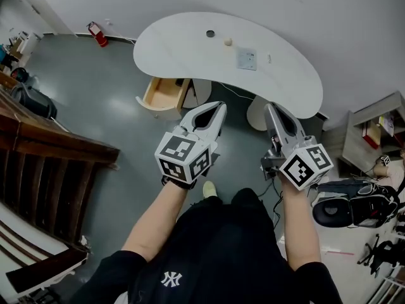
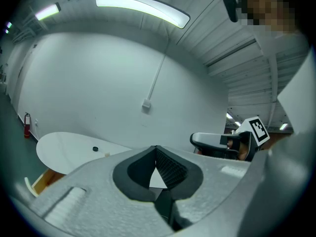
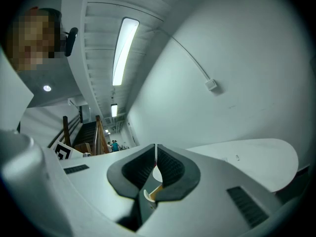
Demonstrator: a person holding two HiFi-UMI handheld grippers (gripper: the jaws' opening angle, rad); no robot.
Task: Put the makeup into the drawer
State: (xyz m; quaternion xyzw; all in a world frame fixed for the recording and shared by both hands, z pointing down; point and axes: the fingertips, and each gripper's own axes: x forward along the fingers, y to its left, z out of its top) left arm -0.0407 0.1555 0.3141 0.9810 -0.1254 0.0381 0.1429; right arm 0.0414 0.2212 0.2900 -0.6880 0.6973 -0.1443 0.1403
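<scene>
Two small pieces of makeup lie on the white curved table [image 1: 183, 43]: a dark round pot [image 1: 210, 33] and a pale little one [image 1: 228, 42]. The left gripper view shows the same pot [image 2: 95, 148] far off. A wooden drawer [image 1: 164, 94] stands pulled open under the table's left end, and I see nothing in the part of it that shows. My left gripper [image 1: 220, 105] [image 2: 156, 148] and right gripper [image 1: 269, 105] [image 3: 155, 146] are both held level, short of the table. Each is shut, its tips meeting with nothing between them.
A card [image 1: 247, 58] and a tiny item [image 1: 269, 58] also lie on the table. A red fire extinguisher [image 1: 98, 33] stands by the far wall. Left is a wooden stair railing [image 1: 57, 151]; right are a shelf [image 1: 380, 125] and black gear [image 1: 354, 204].
</scene>
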